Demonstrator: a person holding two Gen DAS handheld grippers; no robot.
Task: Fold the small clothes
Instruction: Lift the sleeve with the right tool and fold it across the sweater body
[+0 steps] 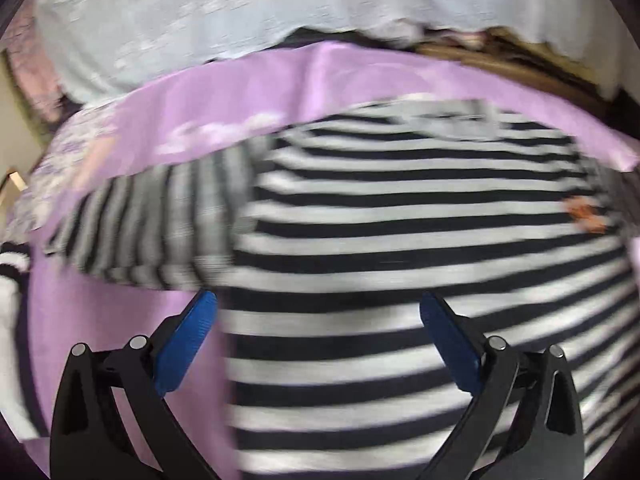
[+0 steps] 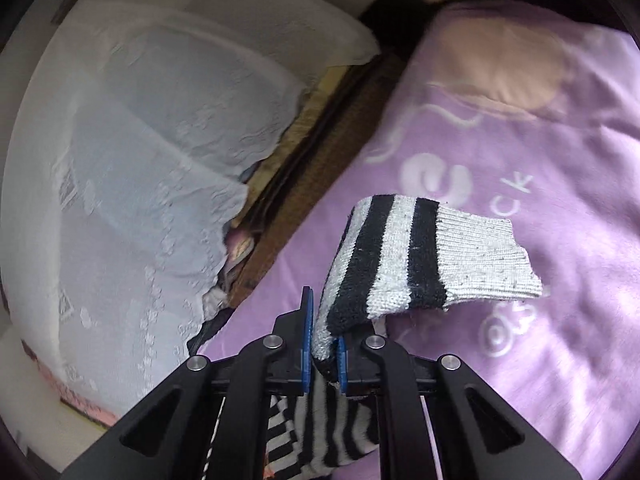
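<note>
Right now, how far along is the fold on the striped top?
Done: nothing looks folded; the striped top lies spread on the purple sheet. In hand: the right gripper is shut on a sleeve cuff, lifted off the sheet. Left: the left gripper is open above the body; all folds remain.

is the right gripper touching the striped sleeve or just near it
Touching. The right wrist view shows the right gripper with its blue pads pinched shut on the striped sleeve, whose cuff sticks out above the purple sheet.
</note>
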